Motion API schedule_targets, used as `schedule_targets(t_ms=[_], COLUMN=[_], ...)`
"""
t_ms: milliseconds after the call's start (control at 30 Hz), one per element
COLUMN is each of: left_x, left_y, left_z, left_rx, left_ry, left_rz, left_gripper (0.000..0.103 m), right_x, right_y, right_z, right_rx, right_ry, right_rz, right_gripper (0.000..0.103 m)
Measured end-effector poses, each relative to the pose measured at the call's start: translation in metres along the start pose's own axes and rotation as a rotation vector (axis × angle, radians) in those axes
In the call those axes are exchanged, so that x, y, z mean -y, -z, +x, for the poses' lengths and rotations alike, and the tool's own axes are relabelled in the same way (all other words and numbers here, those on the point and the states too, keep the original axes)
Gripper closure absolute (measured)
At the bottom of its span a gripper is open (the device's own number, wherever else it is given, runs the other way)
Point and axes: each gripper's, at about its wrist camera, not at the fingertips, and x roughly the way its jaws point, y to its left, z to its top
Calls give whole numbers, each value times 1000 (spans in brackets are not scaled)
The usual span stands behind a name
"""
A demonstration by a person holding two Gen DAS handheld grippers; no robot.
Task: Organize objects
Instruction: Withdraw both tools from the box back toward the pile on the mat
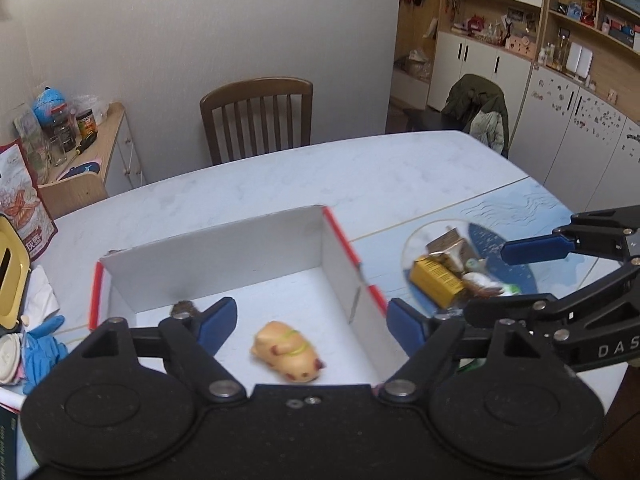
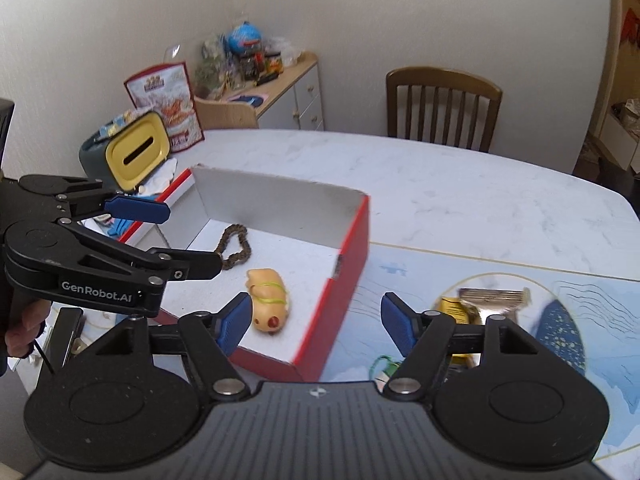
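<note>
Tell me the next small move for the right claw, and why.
Probably lower the right claw toward the snack packets on the mat beside the box. Its jaws stand open with nothing between them, the pig toy and bead bracelet already lie inside the box, and the packets are still outside it.

We've got both wrist cams angled down past their fingers (image 1: 216,322), close up, sharing the red box (image 2: 348,248) and worktop (image 1: 360,168).

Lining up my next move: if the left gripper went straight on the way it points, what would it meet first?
Probably the toy pig on the box floor, between the left gripper open fingers; depth is uncertain.
</note>
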Motion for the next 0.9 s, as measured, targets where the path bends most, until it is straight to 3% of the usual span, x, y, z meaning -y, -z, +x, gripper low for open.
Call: schedule_targets(t_ms=[167,400,633,900], left_x=[30,65,88,112], left_y=[5,9,17,27], left_z=[-6,-8,-3,17], left_rx=[28,68,74,40], left_ry=[12,39,59,35], left_rz=[0,-16,-37,-40], left_gripper=[15,1,1,1], right_x=[24,56,95,136], right_y=[15,34,57,90], right_z=[-25,-61,-83,-85], right_rx=[38,122,168,144], right_ry=[-12,-36,-21,42], right_rz=[10,20,47,68], right_gripper=[31,21,9,8])
